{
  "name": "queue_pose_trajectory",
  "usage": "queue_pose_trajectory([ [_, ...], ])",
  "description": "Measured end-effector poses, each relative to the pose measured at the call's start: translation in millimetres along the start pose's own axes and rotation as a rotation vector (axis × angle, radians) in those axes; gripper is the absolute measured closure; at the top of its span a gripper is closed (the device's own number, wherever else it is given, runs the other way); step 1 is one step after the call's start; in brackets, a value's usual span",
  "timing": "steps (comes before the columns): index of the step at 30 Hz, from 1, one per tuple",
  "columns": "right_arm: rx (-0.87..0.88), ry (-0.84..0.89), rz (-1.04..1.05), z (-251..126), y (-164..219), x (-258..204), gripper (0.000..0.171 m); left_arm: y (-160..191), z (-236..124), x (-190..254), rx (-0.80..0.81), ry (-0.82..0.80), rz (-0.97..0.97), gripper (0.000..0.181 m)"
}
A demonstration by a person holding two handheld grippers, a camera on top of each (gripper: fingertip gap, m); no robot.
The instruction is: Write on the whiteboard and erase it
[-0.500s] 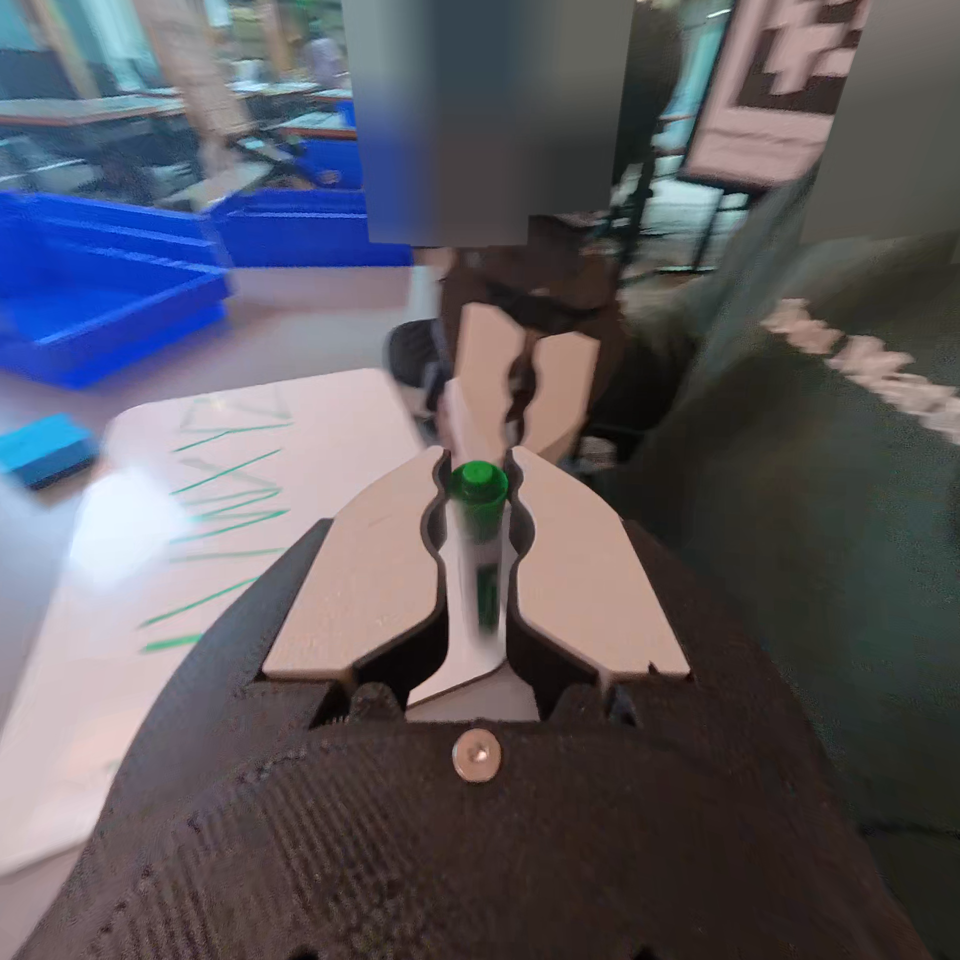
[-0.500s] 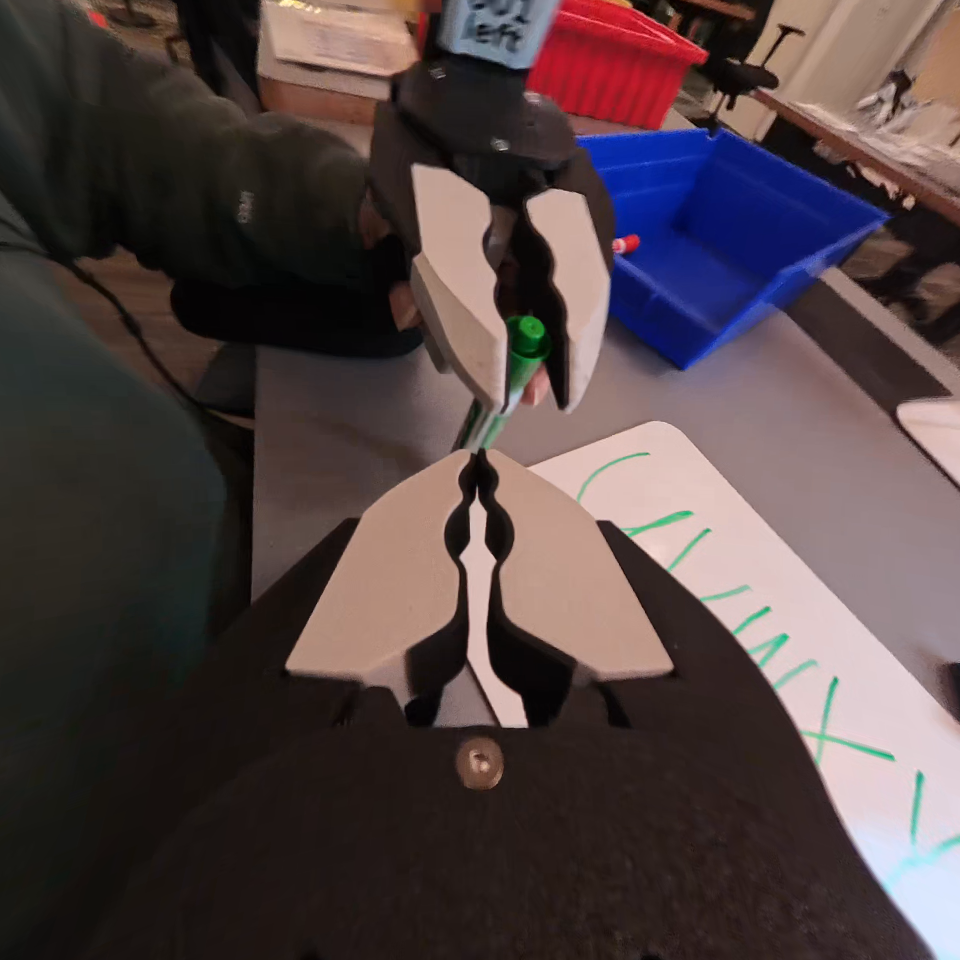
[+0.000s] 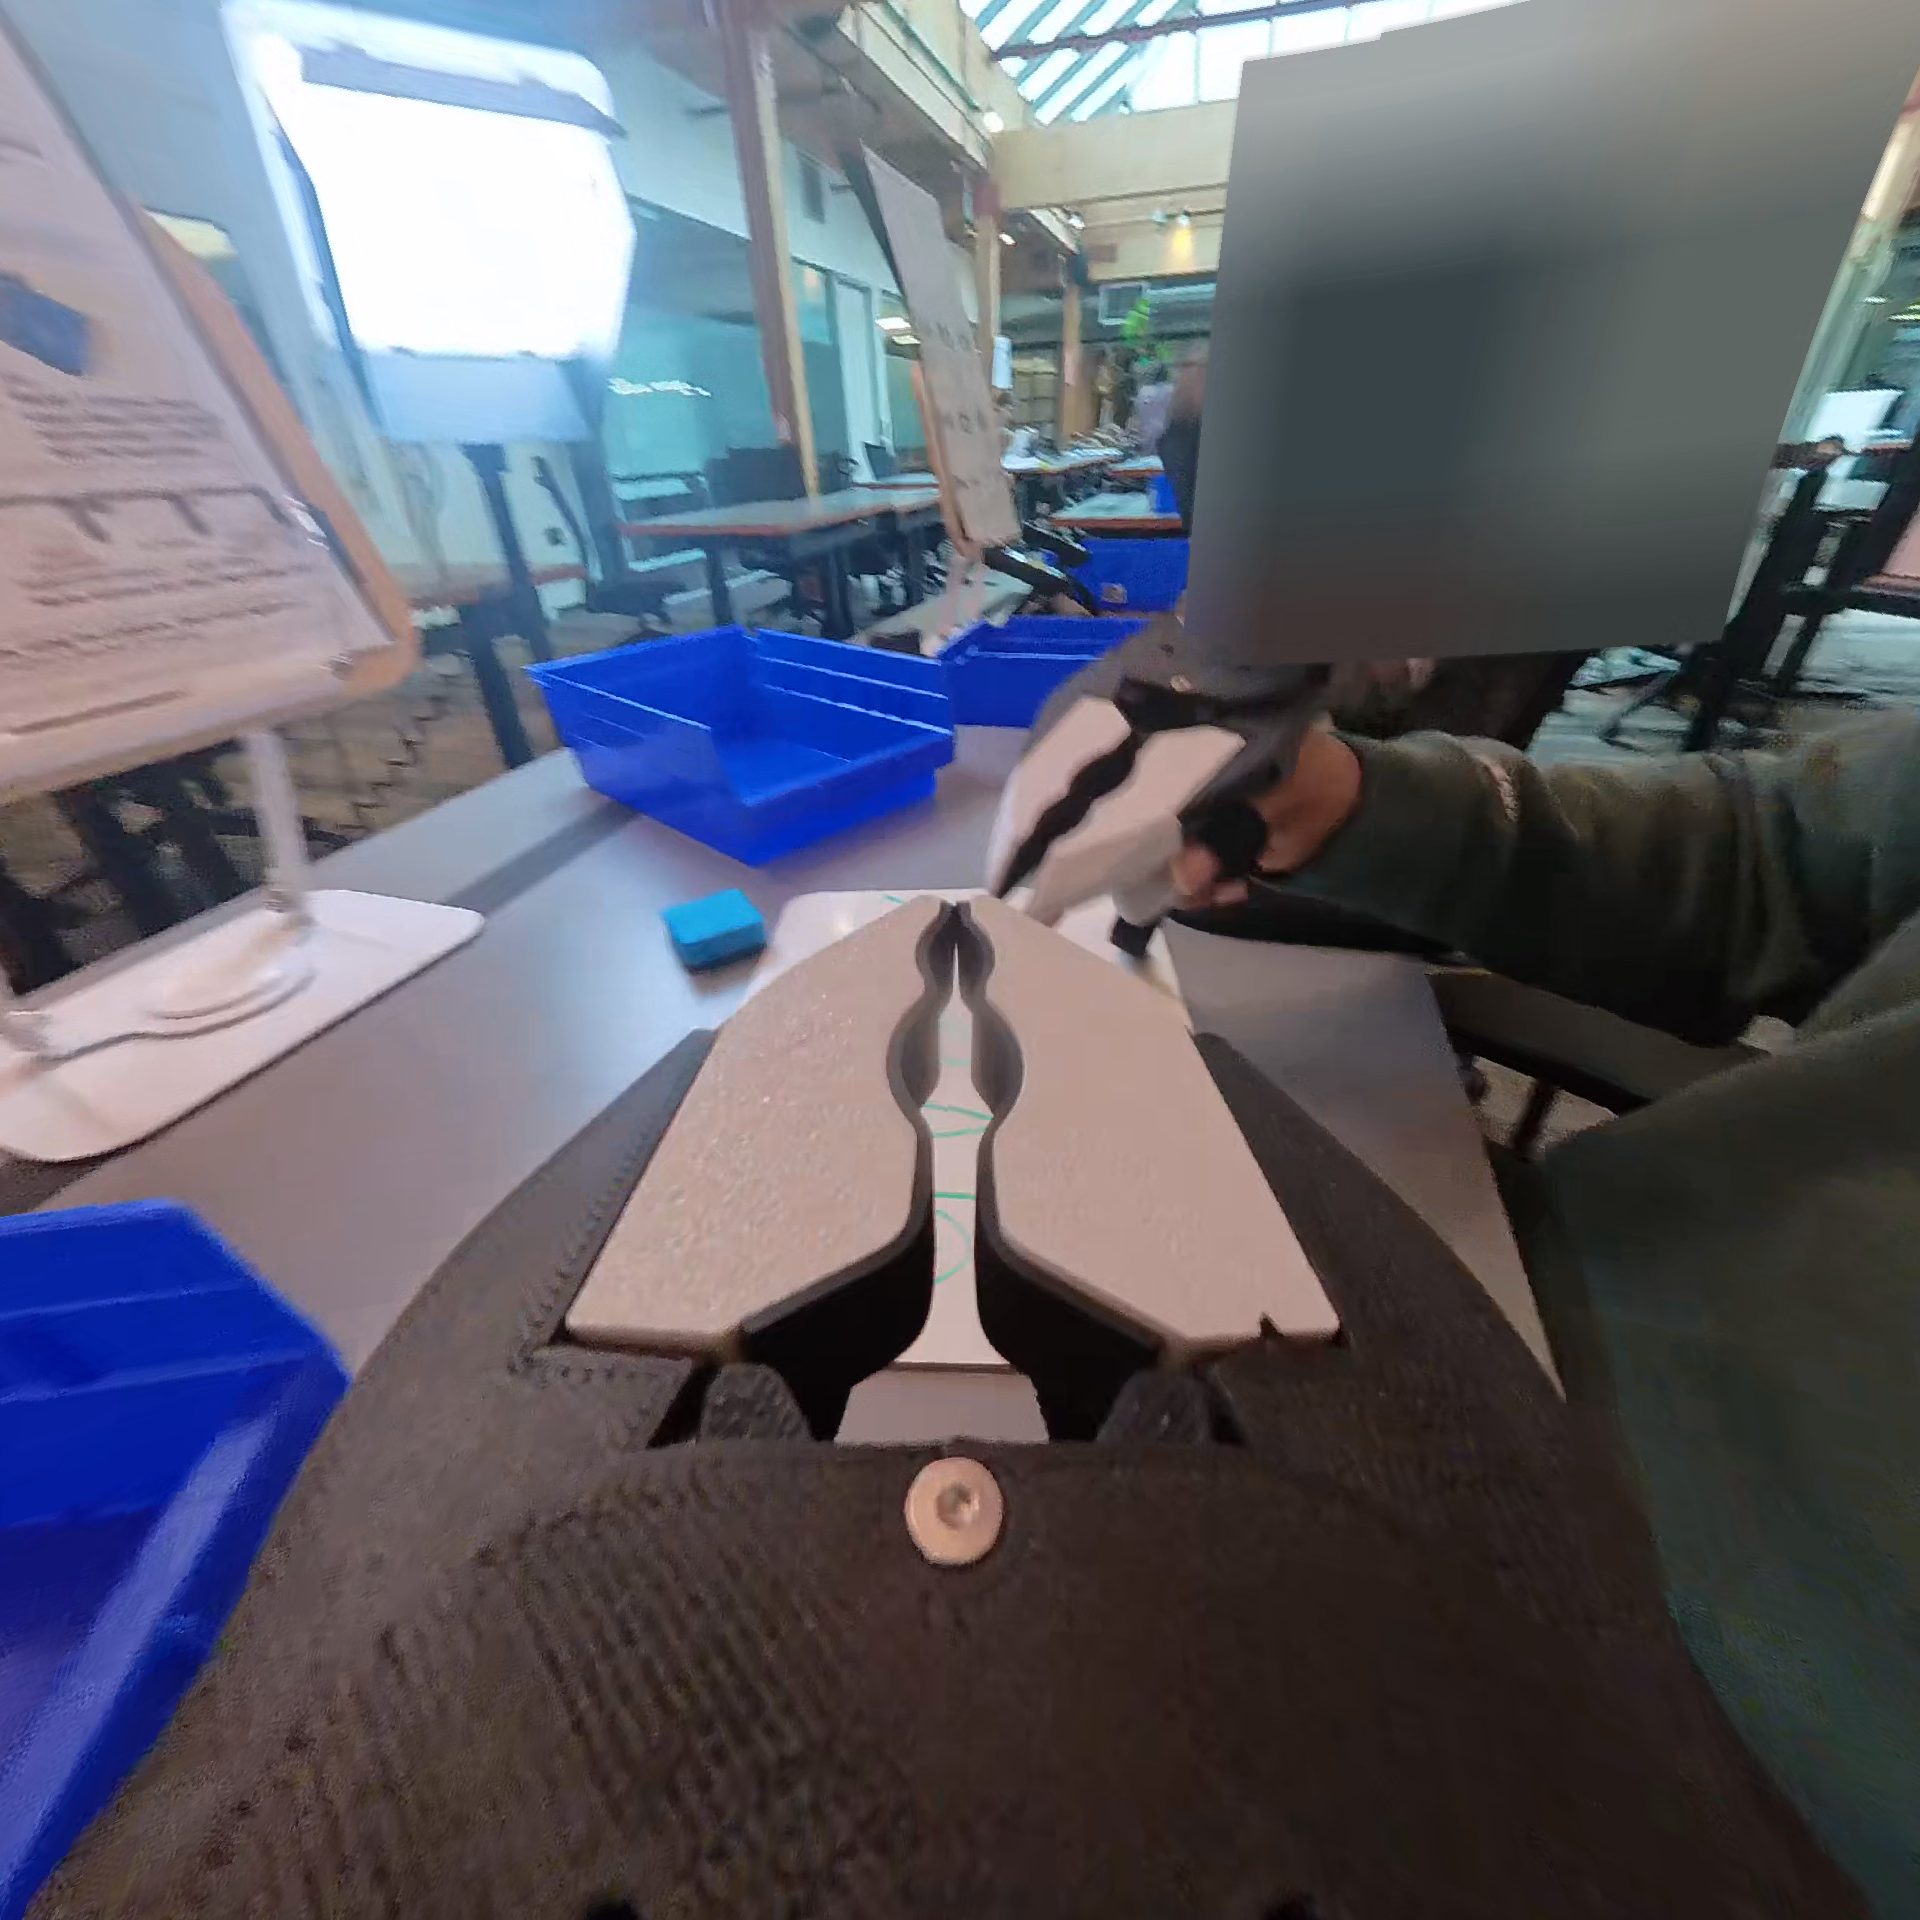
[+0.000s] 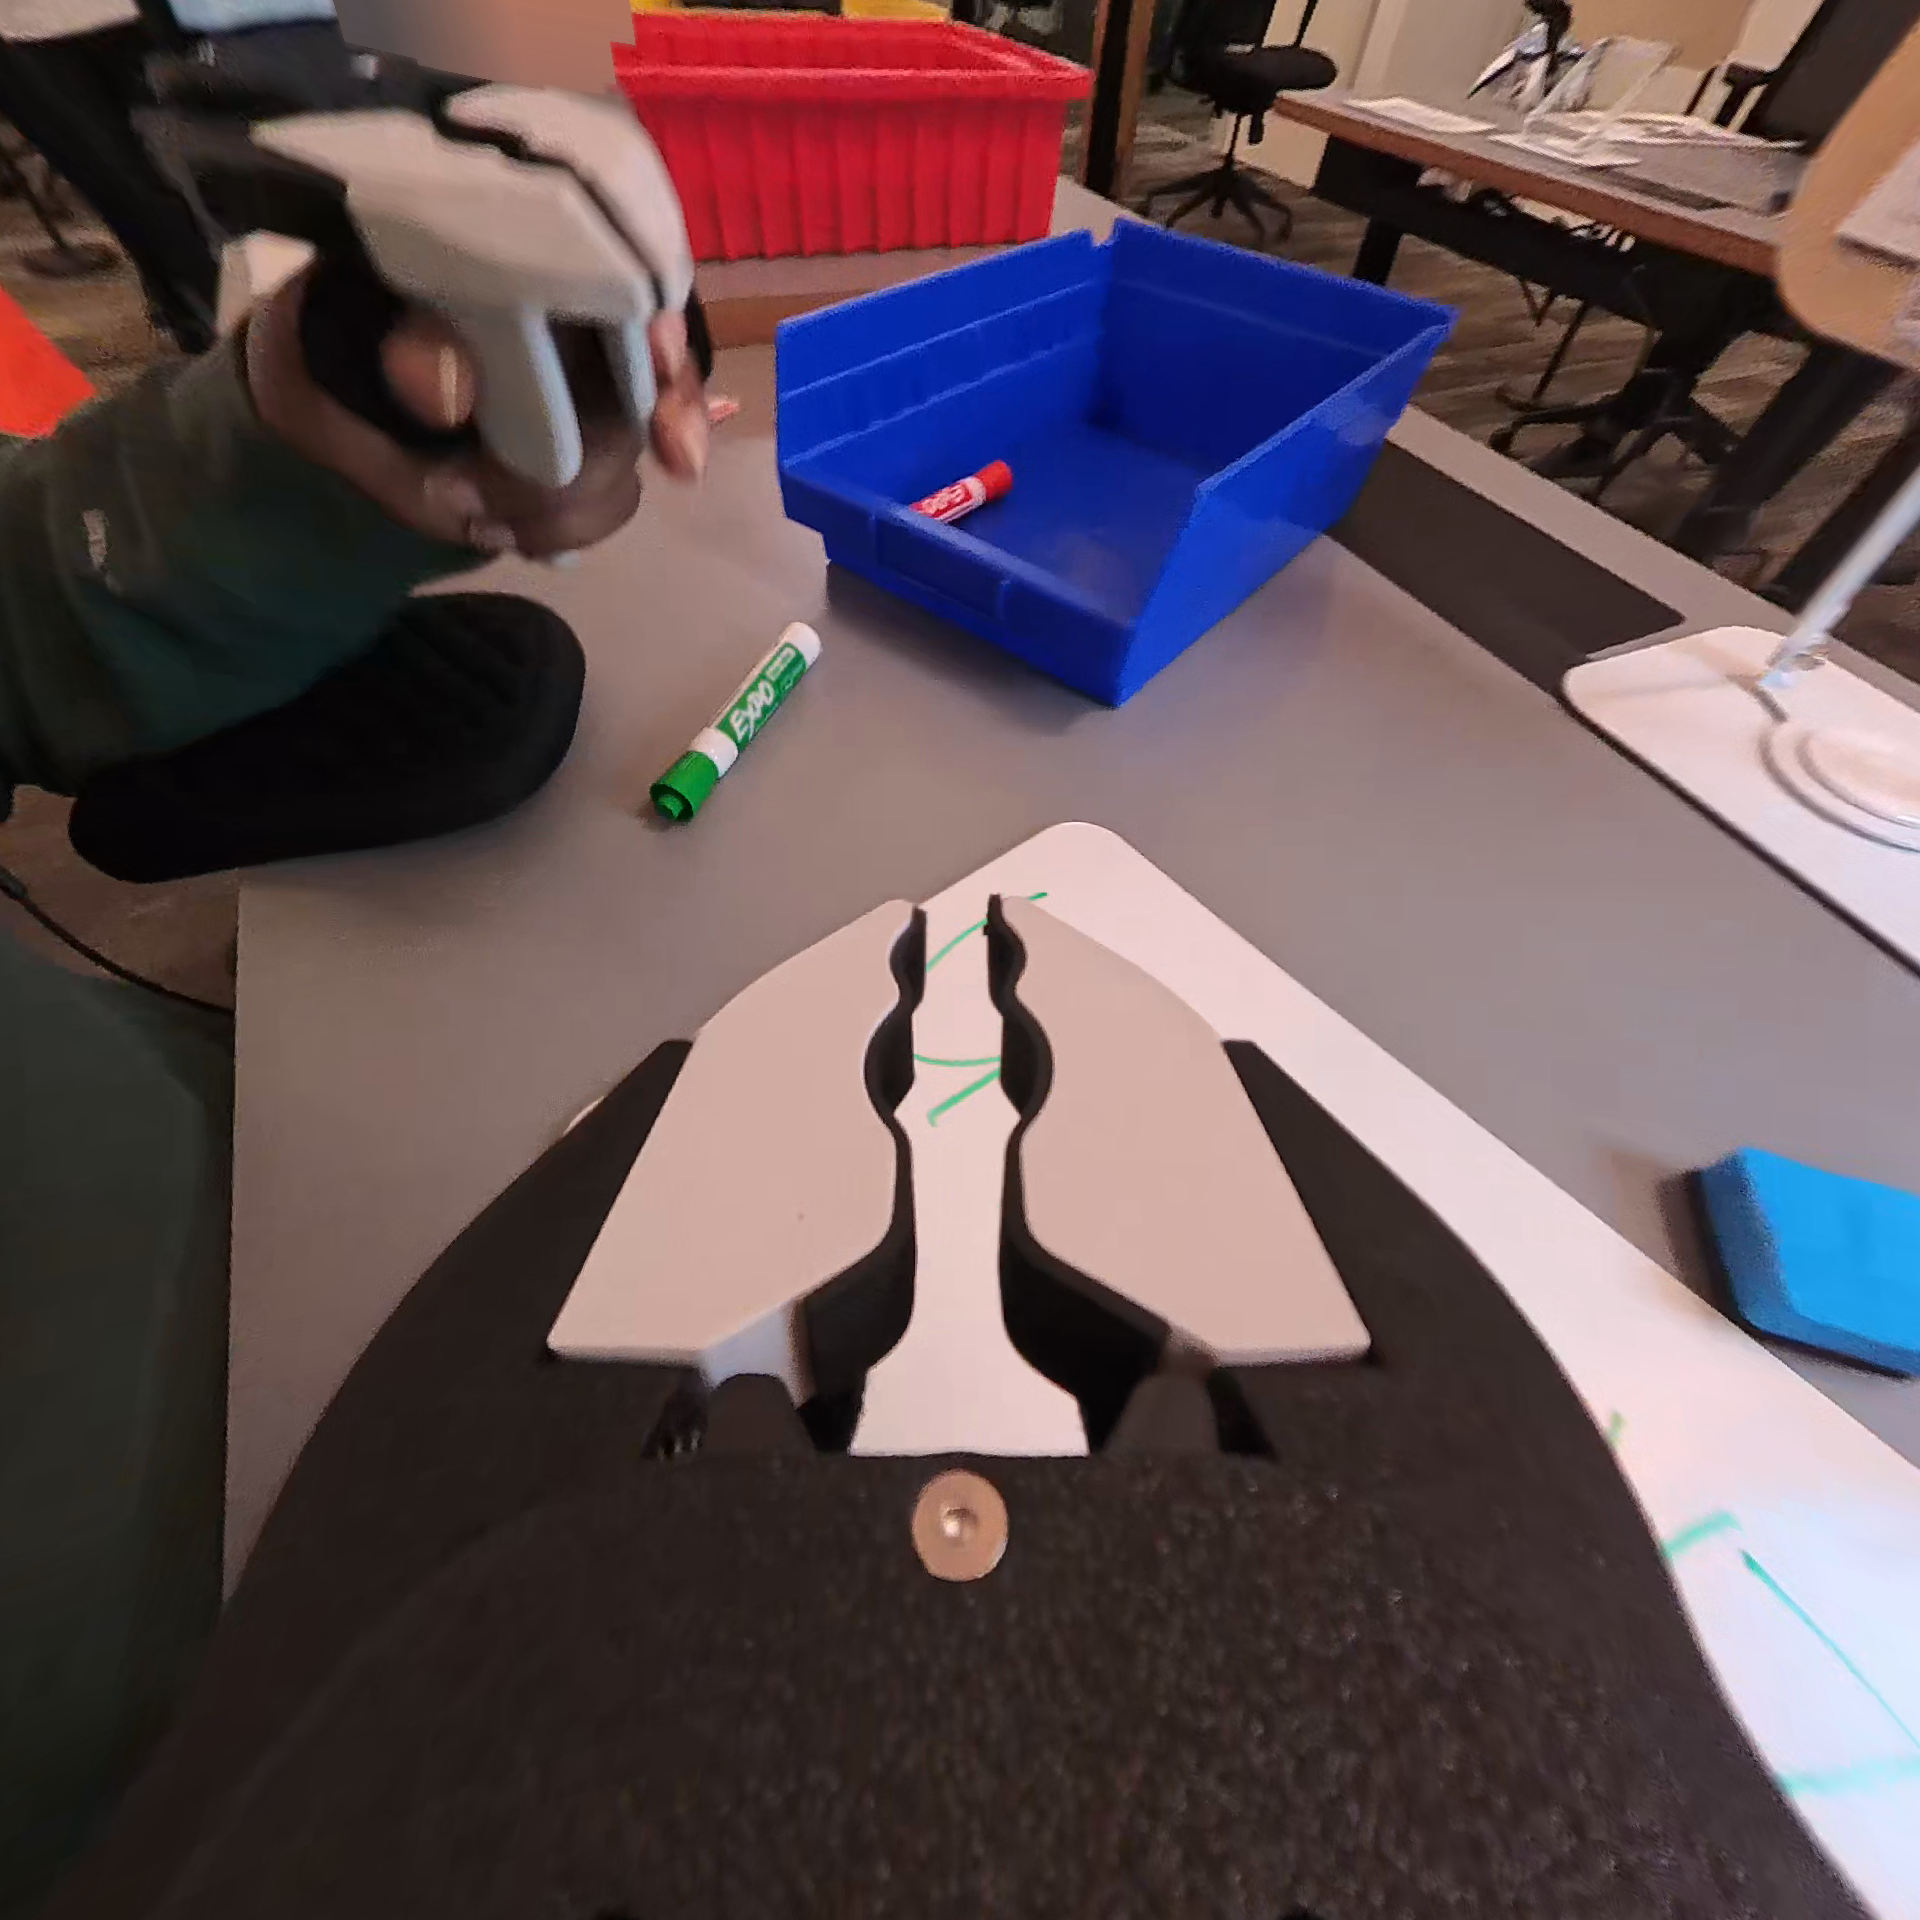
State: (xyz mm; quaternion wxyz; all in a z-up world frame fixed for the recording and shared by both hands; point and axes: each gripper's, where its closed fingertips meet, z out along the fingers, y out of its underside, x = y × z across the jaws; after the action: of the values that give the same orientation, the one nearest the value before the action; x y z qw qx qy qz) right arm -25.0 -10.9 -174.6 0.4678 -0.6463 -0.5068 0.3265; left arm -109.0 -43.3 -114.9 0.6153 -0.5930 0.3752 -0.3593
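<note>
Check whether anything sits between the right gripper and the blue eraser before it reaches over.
Nothing visible blocks it. The eraser lies at the whiteboard's edge, right of the right gripper, with only bare board between. The green marker lies off on the table's other side.

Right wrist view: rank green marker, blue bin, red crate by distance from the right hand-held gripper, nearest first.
From the right hand-held gripper:
1. Green marker, lying on the table ahead, left of centre.
2. Blue bin, farther back and to the right, with a red marker inside.
3. Red crate, at the far back, behind the bin.
</note>
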Motion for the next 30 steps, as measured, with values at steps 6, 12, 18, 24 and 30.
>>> queue_pose_trajectory([
  [6,-0.030,-0.064,-0.042,16,4,-18,0.152,34,-50,-23,-0.352,0.003,0.099,0.160],
  [12,0.012,-0.047,0.011,-5,9,-7,0.152,150,-103,-17,-1.085,0.166,0.256,0.123],
  [18,0.053,-0.086,0.050,-18,22,-14,0.153,179,-96,-1,-1.250,0.379,0.308,0.162],
  [24,0.130,-0.066,0.031,-39,22,-24,0.154,150,-46,12,-0.991,0.414,0.312,0.163],
  [30,0.243,0.008,-0.005,-48,2,-33,0.138,-36,23,6,-0.001,0.308,-0.013,0.164],
])
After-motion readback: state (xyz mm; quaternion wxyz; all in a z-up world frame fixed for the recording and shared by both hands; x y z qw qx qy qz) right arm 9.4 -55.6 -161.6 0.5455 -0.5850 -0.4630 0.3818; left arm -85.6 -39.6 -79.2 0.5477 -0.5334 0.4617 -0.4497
